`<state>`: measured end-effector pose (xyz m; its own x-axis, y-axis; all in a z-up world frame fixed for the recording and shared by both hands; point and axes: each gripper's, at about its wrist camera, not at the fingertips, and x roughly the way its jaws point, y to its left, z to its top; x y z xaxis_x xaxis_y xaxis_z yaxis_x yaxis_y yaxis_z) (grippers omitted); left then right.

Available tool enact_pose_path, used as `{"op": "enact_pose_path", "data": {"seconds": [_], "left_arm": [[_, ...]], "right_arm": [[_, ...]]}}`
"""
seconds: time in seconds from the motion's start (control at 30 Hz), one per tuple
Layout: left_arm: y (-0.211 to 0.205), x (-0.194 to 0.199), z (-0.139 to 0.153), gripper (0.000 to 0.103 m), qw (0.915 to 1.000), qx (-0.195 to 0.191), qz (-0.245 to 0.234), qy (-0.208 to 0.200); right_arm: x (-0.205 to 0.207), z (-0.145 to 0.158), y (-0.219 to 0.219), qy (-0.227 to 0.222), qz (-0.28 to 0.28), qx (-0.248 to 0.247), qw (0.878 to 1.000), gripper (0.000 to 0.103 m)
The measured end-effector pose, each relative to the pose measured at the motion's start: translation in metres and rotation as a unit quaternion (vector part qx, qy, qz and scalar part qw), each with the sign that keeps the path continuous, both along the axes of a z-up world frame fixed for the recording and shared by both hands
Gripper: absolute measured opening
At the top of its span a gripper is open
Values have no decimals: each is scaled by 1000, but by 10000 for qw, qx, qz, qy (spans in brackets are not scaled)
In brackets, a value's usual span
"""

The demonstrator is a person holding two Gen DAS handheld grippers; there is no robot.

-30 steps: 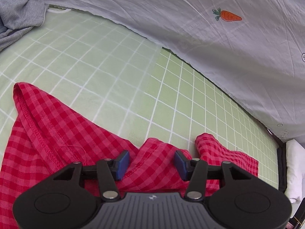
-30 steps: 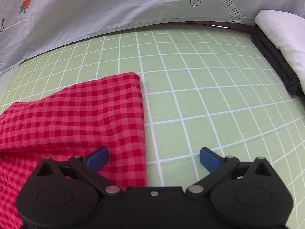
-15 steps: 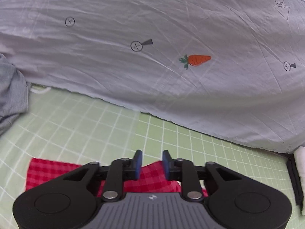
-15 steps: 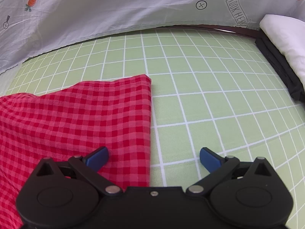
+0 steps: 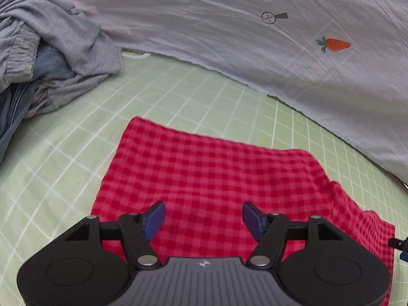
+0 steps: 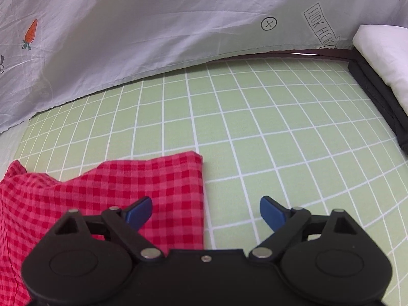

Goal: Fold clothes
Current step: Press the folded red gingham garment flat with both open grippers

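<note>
A red checked garment lies folded flat on the green grid sheet. My left gripper hovers over its near part, jaws opening, blue pads apart with nothing pinched between them. In the right wrist view the same red checked garment shows its right edge and far corner. My right gripper straddles that edge, jaws closing but still wide, left pad over the cloth, right pad over bare sheet; the pads press on nothing.
A heap of grey and blue clothes sits at the far left. A pale quilt with carrot prints runs along the back. A white pillow on a black edge lies at the far right.
The left gripper, earlier nearly shut over bunched cloth, drew back and opened; the garment now lies flat and folded. The right gripper pulled back slightly and its jaws narrowed a little.
</note>
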<state>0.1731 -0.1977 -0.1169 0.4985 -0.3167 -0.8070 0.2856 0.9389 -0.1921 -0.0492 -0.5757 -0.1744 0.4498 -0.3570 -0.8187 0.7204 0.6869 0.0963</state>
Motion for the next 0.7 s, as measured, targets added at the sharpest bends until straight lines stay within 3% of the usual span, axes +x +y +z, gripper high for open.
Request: {"op": "enact_pose_path", "data": {"seconds": [0.07,0.1,0.17,0.2,0.23,0.4,0.43,0.6,0.63,0.67,0.7], "left_arm": [[11,-9,-8,68,9999,46,52,118],[15,-13,-11,68,9998,43,64,168],[19,-18,-16,68,9996,69,99,251],[19,-21,-17,68,9997,94,87,230],[20,-23,-18,68,9997,120,73,206],[14,-26,-19,70,9993,338,-98,134],[14,-26,-20,72,9993,341,-114,124],[6,-28,-19,76,9982,546,-226,98],[7,-29,-18,76,9983,536,-209,111],[8,-29,-17,76,9984,522,-190,124],[11,-30,-17,76,9987,474,-138,152]], "right_arm": [[5,-3,-8,-8,2,131,9999,68],[7,-2,-8,-2,42,105,9999,64],[9,0,-7,-45,217,94,9997,20],[8,3,-6,-104,302,65,9995,5],[3,10,-3,-226,310,-60,9992,1],[-37,58,15,-910,-61,-906,9917,0],[-42,58,14,-866,-152,-907,9920,0],[-49,17,-7,461,-625,-555,9954,12],[-56,18,-9,355,-771,-432,9954,26],[-60,21,-7,248,-815,-415,9955,52],[-62,23,-3,199,-795,-495,9954,60]]}}
